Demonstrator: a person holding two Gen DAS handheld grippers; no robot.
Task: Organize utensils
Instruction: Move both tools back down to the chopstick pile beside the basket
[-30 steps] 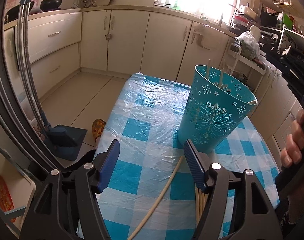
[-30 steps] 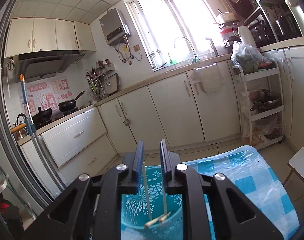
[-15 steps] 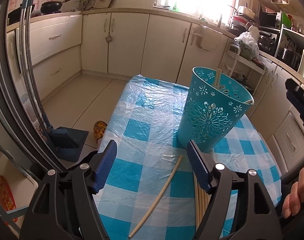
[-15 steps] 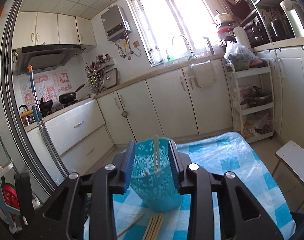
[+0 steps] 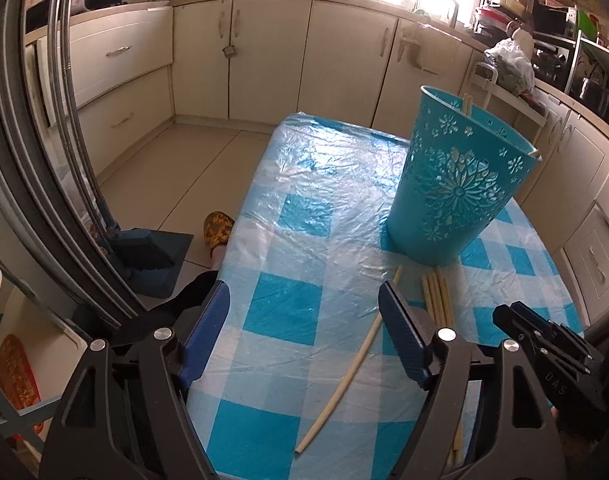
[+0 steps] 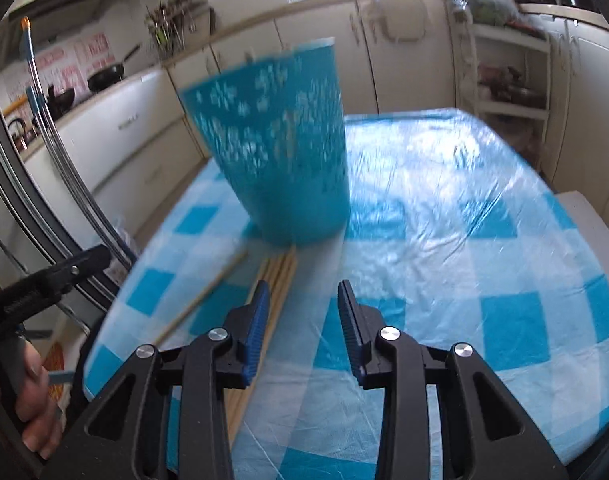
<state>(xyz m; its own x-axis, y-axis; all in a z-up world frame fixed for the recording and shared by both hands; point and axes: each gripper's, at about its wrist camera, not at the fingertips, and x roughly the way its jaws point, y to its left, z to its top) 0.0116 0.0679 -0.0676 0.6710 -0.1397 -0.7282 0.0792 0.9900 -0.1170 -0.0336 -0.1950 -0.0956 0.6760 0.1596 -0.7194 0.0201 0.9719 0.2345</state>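
Observation:
A teal cut-out basket (image 5: 460, 184) stands upright on the table with two chopsticks (image 5: 466, 102) sticking out of it. In front of it lie a bundle of pale chopsticks (image 5: 438, 296) and one loose chopstick (image 5: 356, 356). My left gripper (image 5: 302, 300) hovers over the cloth. Its jaws are opening with nothing between them, and the loose chopstick lies under its right finger. My right gripper (image 6: 303, 292) is open and empty, low over the table. The bundle (image 6: 280, 280) lies just left of its left finger, before the blurred basket (image 6: 272, 152).
The table (image 6: 484, 208) wears a blue-and-white checked cloth under clear plastic. Cream cabinets (image 5: 264, 60) line the walls. A dustpan (image 5: 152, 252) and a slipper (image 5: 218, 228) are on the floor at left. A shelf trolley (image 6: 504, 72) and a white stool (image 6: 584, 216) stand at right.
My right gripper has let go of the chopsticks over the basket, widened, and dropped to the table in front of it. My left gripper has sunk slightly and its jaws have spread.

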